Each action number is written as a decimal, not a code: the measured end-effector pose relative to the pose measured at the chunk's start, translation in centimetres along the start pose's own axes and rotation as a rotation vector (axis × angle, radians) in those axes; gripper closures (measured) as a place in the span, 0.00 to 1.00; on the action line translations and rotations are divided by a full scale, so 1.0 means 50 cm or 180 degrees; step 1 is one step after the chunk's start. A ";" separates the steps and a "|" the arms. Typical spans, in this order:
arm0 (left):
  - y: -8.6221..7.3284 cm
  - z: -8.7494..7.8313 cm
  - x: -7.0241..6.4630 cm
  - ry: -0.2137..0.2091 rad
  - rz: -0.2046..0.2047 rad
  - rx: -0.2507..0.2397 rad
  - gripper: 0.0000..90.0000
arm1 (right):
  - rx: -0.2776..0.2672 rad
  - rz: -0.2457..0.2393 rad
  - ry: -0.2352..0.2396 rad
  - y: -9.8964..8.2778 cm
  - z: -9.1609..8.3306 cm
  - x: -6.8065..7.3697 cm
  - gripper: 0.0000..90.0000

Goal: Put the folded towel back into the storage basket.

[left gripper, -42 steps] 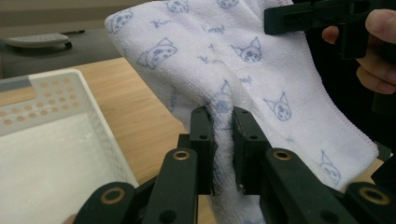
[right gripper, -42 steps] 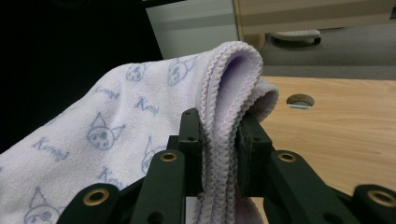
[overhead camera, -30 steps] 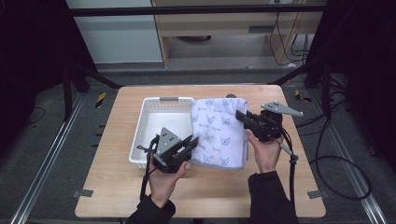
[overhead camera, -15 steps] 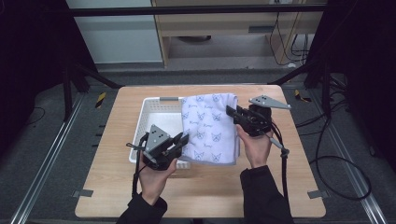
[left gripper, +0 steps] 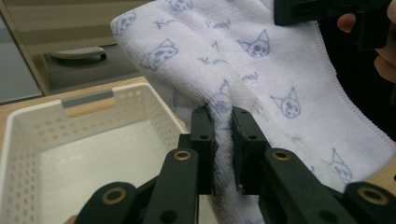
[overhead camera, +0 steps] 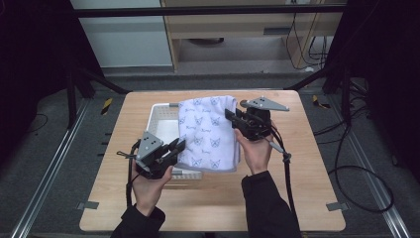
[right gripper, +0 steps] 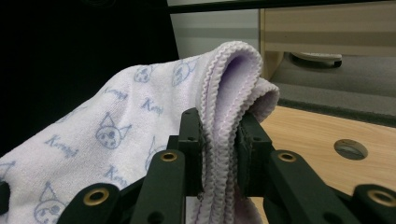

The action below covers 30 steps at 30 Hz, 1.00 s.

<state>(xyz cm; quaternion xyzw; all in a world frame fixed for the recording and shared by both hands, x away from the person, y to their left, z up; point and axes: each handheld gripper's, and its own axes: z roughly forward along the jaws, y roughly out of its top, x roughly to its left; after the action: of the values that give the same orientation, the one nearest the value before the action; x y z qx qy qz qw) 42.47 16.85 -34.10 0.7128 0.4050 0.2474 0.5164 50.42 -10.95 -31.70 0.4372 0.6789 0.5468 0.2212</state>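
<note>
Towel: a pale lilac-white towel (overhead camera: 208,134) printed with small blue cat faces and script, folded into layers, with a stitched pink-edged hem.
Where it is: held up between the two grippers, over the right part of the white basket (overhead camera: 163,121) and the table (overhead camera: 307,198).
Left gripper: the left gripper (overhead camera: 177,147) has its jaws clamped on the towel's near left edge; the left gripper view (left gripper: 223,140) shows cloth bunched between the pads.
Right gripper: the right gripper (overhead camera: 229,115) grips the far right edge; in the right gripper view (right gripper: 219,144) several hem layers are pinched between its jaws.
Left gripper view adds: the perforated basket walls (left gripper: 28,135) with a grey handle slot, and the bare white basket floor.
Right gripper view adds: the towel's folded, rounded corner (right gripper: 243,70) seen edge on, and a round hole in the tabletop (right gripper: 350,149).
Basket contents: the visible part holds nothing; the towel hides the rest.
</note>
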 end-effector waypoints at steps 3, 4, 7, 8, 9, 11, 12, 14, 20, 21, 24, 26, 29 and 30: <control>-0.002 -0.003 0.009 0.0013 -0.0021 -0.0002 0.89 | 0.0018 -0.0013 -0.0005 0.001 0.007 0.009 0.83; -0.003 -0.005 0.015 0.0023 -0.0028 -0.0002 0.89 | 0.0011 -0.0031 -0.0006 0.001 0.010 0.011 0.83; -0.006 -0.010 0.025 0.0040 -0.0040 -0.0007 0.89 | 0.0003 -0.0060 -0.0003 0.005 0.020 0.024 0.83; -0.006 -0.012 0.029 0.0043 -0.0042 -0.0011 0.89 | 0.0006 -0.0076 -0.0011 0.007 0.026 0.031 0.83; -0.005 -0.014 0.032 0.0047 -0.0045 -0.0017 0.89 | 0.0006 -0.0076 -0.0011 0.007 0.026 0.031 0.83; -0.005 -0.020 0.043 0.0061 -0.0072 -0.0035 0.89 | 0.0005 -0.0088 -0.0007 0.013 0.034 0.040 0.83; -0.005 -0.021 0.047 0.0069 -0.0077 -0.0042 0.89 | 0.0007 -0.0098 -0.0006 0.015 0.038 0.045 0.83; -0.005 -0.025 0.053 0.0077 -0.0092 -0.0056 0.89 | 0.0004 -0.0125 -0.0005 0.019 0.043 0.052 0.83; -0.006 -0.037 0.072 0.0139 -0.0118 -0.0072 0.89 | 0.0000 -0.0144 0.0028 0.023 0.063 0.068 0.83; -0.006 -0.037 0.072 0.0139 -0.0118 -0.0072 0.89 | 0.0000 -0.0144 0.0028 0.023 0.063 0.068 0.83; -0.008 -0.039 0.081 0.0185 -0.0135 -0.0077 0.89 | 0.0004 -0.0149 0.0033 0.024 0.075 0.077 0.83; -0.008 -0.041 0.085 0.0200 -0.0150 -0.0080 0.89 | 0.0001 -0.0158 0.0042 0.026 0.081 0.082 0.83; -0.009 -0.043 0.091 0.0237 -0.0141 -0.0091 0.89 | 0.0000 -0.0150 0.0065 0.030 0.089 0.085 0.83; -0.009 -0.044 0.093 0.0231 -0.0158 -0.0097 0.89 | -0.0008 -0.0145 0.0077 0.032 0.091 0.086 0.83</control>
<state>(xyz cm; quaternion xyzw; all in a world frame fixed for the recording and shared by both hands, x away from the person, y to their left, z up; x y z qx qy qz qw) 43.21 21.97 -34.05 0.6852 0.4372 0.2663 0.5181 52.28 -4.81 -30.84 0.4147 0.6906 0.5478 0.2260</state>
